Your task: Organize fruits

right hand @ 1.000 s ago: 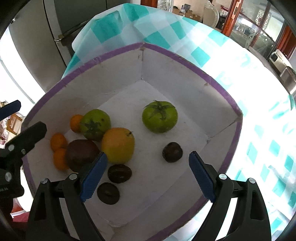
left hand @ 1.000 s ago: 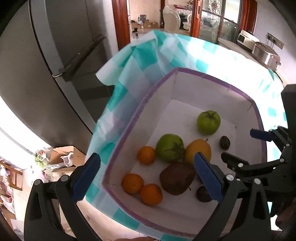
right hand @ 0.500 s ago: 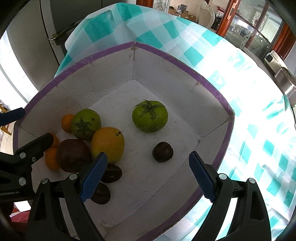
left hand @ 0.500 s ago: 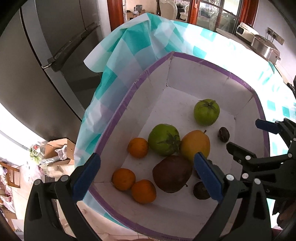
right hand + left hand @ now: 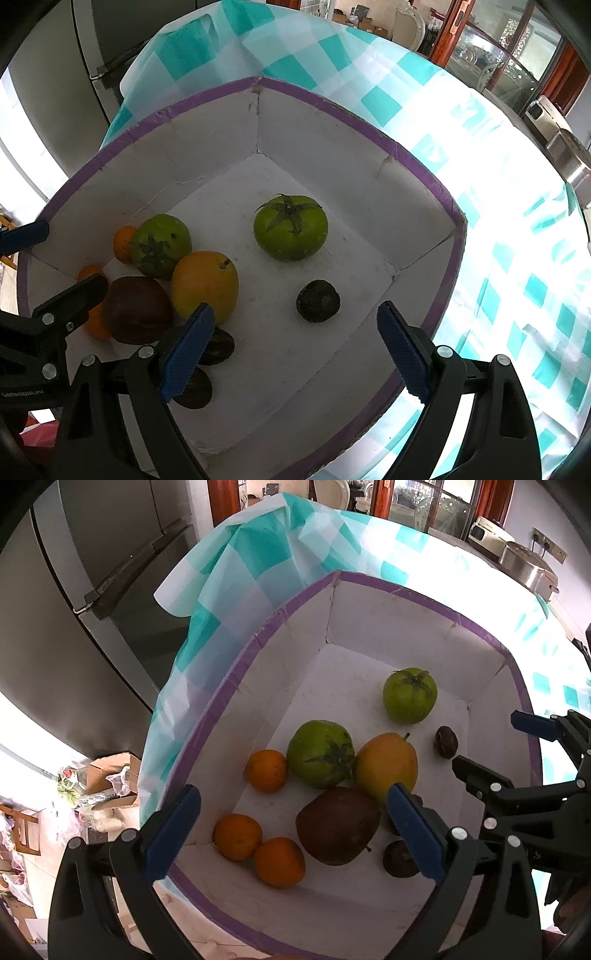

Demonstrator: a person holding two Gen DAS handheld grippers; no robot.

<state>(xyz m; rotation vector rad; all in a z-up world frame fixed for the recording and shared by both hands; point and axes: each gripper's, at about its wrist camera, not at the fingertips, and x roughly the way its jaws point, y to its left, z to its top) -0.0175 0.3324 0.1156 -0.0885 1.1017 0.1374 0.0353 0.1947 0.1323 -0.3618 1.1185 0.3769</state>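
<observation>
Over the last second both views had shifted slightly across the white box [image 5: 417, 162], while the fruit kept its places and the left gripper [image 5: 291, 834] and right gripper [image 5: 295, 347] stayed spread wide with nothing between their pads. The box on the checked tablecloth [image 5: 517, 206] held two green tomatoes [image 5: 290, 227], three oranges [image 5: 266, 770], three small dark fruits [image 5: 318, 301], one brown fruit [image 5: 338, 825] and one yellow mango [image 5: 204, 286]. In the right wrist view the mango lay at 9 o'clock from the lone dark fruit, its long axis pointing its stem toward 1 o'clock.
</observation>
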